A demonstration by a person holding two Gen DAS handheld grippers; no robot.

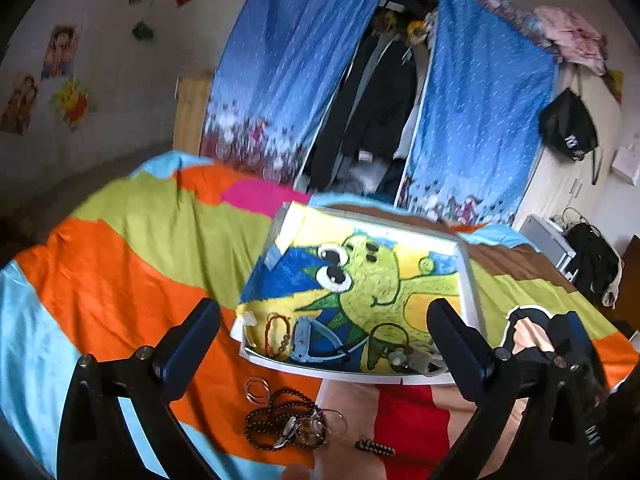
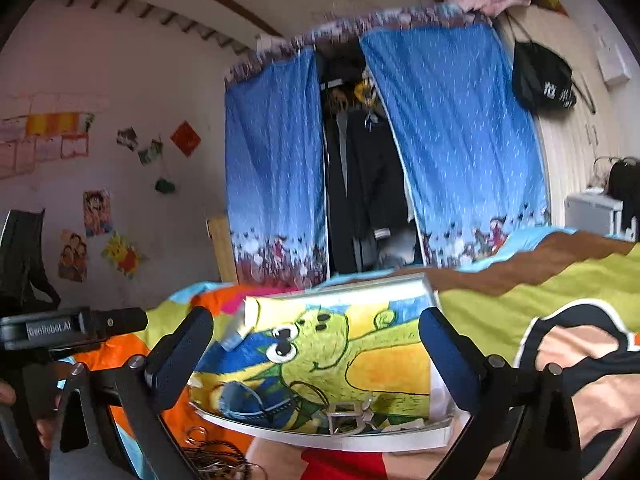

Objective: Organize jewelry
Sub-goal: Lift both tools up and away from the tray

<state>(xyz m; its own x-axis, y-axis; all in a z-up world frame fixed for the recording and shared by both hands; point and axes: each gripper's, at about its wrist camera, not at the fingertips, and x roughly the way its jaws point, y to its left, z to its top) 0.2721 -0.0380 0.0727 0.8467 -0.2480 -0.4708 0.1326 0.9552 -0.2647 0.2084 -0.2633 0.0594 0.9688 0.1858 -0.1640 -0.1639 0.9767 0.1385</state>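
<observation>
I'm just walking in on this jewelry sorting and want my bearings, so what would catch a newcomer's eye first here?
First, the white tray in the middle of the bed, lined with a bright green cartoon creature drawing, a few bracelets and a watch at its near end. In front of it a tangle of dark beaded necklaces lies on the colourful patchwork bedspread. Behind the bed hang blue curtains, parted over dark clothes.

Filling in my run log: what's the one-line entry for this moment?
left gripper: open, empty | right gripper: open, empty | tray: some jewelry inside | bead necklace: on bedspread
</observation>
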